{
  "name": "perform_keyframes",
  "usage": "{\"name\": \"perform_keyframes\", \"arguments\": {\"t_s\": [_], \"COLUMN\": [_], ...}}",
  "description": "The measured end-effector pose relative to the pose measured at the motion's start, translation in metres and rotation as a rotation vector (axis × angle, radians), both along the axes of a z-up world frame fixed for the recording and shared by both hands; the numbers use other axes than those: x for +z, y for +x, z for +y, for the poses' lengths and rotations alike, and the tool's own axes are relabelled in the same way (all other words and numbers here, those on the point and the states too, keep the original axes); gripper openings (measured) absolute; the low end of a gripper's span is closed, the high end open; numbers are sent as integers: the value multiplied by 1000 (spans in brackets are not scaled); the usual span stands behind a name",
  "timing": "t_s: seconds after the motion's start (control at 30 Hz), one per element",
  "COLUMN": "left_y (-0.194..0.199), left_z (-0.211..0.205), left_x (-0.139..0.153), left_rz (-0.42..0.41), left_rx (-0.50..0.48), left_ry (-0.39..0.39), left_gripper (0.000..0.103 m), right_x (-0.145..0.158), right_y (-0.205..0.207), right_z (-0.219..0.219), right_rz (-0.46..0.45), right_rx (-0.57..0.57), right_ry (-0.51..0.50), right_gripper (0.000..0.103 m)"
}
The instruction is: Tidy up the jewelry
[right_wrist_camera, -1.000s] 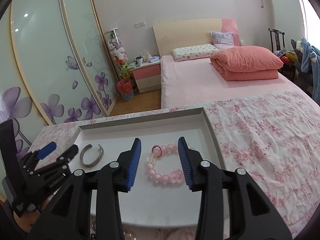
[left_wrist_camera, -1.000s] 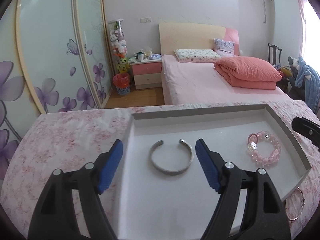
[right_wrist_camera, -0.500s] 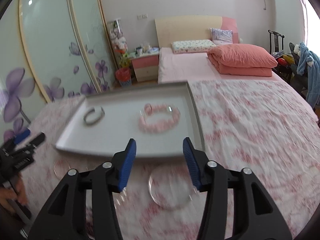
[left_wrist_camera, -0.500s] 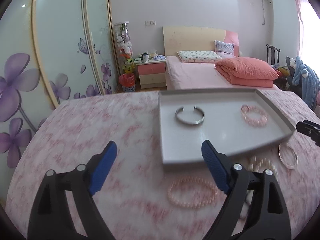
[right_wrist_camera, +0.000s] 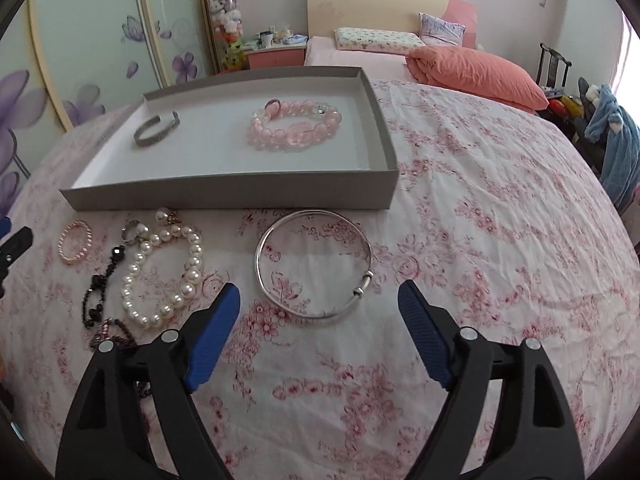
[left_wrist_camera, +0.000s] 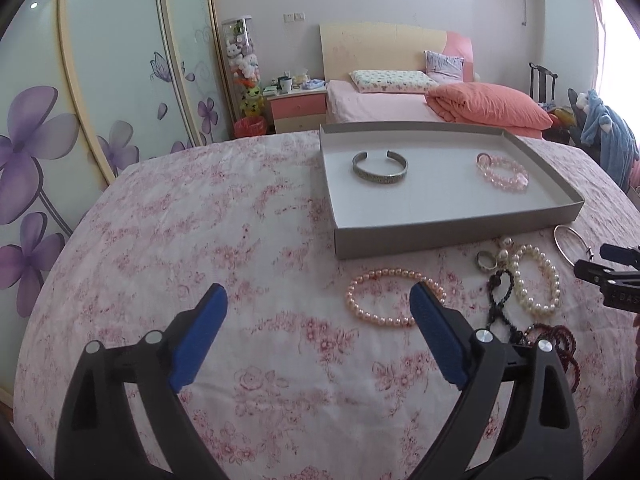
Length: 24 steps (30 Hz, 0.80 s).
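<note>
Now, my jaws: both grippers, left [left_wrist_camera: 318,308] and right [right_wrist_camera: 319,304], just widened, nothing gripped.
Silver bangle [right_wrist_camera: 315,267]: thin, round, flat on floral cloth [right_wrist_camera: 480,240].

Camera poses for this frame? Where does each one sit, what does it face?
Left wrist: on left gripper, jaws open, angled down at pink pearl bracelet; right gripper tip at right edge.
Right wrist: on right gripper, jaws just opened, empty, above silver bangle.
Shared: grey tray, silver cuff, pink bead bracelet.
</note>
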State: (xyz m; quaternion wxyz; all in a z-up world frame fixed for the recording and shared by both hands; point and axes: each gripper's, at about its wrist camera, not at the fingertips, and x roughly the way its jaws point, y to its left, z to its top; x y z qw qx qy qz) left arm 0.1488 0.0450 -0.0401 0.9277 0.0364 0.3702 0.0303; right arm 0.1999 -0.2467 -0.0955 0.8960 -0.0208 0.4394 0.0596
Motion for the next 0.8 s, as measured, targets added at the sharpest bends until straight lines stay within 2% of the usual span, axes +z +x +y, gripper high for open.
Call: {"name": "perform_keyframes", "arguments": {"t_s": [0.2,0.23,0.3,0.5,0.57,0.63,0.8], "left_y": [-1,-1,-1,5,9,15,30], "left_z": [-1,-2,-4,-6,-6,-6,-12], "left_x": [-4,-5,-6,-10,-11,-14,-24], "left_rz": [18,22,28,43,50,67,121], "left_rx": [-5,-7,-11,-5,4,15,18], "left_ry": [5,6,5,1,-4,-14,-21], "left_gripper": [90,90,90,89,83,69,47], "right_x": [-3,-3,-2,-2,-2,-3,-2], "right_y": [14,15,13,-1,-6,-8,-7], "right_z": [0,-1,0,-3,-2,-3,-4], "right_rz": [1,-5,-16,-9,-16,-22,-21], "right_rx": [-29,-31,-19,-16,-14,-12,-9], "right_ry": [5,4,1,2,2,1,5], "right_gripper": [81,80,70,69,69,69,70]}}
